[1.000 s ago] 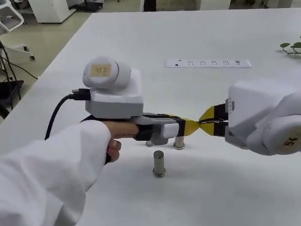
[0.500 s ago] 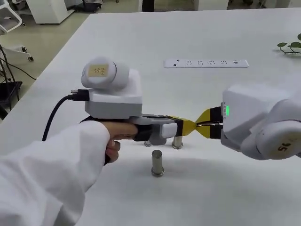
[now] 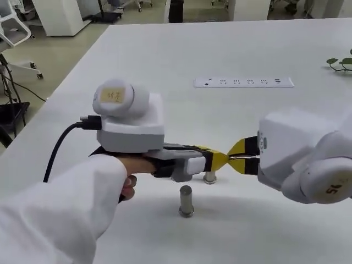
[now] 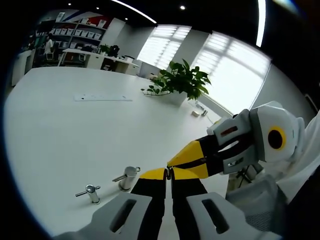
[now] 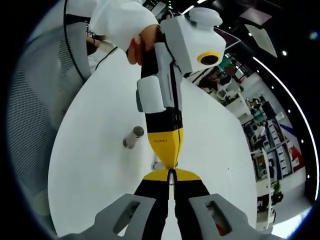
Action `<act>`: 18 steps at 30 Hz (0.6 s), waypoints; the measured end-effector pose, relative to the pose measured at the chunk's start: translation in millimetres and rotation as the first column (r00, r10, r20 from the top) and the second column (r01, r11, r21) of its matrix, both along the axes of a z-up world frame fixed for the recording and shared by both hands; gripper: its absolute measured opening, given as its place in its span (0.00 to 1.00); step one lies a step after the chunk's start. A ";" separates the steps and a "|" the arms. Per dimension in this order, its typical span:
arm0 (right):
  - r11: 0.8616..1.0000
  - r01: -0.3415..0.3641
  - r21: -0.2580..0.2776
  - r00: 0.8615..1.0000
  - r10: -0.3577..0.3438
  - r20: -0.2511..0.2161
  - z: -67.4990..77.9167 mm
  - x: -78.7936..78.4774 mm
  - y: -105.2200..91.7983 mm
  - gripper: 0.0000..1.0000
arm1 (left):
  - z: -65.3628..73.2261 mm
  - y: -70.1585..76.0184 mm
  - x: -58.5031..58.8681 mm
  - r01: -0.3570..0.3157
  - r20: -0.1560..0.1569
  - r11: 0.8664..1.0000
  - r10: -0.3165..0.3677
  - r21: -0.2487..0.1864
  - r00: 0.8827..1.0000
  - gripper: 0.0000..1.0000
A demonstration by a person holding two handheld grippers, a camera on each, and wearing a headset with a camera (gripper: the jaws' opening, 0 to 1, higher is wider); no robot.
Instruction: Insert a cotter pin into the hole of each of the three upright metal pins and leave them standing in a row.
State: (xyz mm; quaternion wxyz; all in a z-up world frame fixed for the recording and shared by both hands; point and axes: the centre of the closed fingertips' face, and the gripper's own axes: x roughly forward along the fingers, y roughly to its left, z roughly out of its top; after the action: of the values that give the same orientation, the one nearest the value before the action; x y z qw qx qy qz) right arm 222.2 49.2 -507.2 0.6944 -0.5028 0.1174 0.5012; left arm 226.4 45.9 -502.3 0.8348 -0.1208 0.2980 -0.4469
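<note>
Three short steel pins stand upright on the white desk. The near pin [image 3: 186,201] is a plain cylinder on a wider foot, standing apart. The two far pins [image 4: 129,177] [image 4: 92,193] stand side by side, each with a thin cotter pin [image 4: 119,177] sticking out sideways near its top.

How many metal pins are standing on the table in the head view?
2. One metal pin stands alone nearest the person; a second pin stands behind it, partly covered by the left gripper, which may hide a third.
</note>
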 end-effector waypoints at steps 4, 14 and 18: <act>1.000 0.000 0.003 1.000 0.000 -0.008 -0.2 0.8 0.9 0.00 | 0.6 1.5 0.5 -0.018 -0.011 1.000 0.018 -0.007 1.000 0.00; 1.000 -0.016 0.020 1.000 0.016 0.005 4.0 4.2 4.8 0.00 | 5.9 6.3 1.5 -0.038 -0.006 0.999 0.038 -0.017 0.999 0.00; 0.999 -0.020 0.031 1.000 0.020 -0.003 5.0 4.2 7.0 0.00 | 6.5 8.3 2.2 -0.043 -0.006 0.999 0.043 -0.020 0.999 0.00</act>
State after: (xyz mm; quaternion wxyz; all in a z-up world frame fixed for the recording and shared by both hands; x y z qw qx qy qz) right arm 226.4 56.2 -502.2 0.6968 -0.4925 0.1056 0.5107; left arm 228.7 54.2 -495.8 0.8422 -0.1366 0.2930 -0.4315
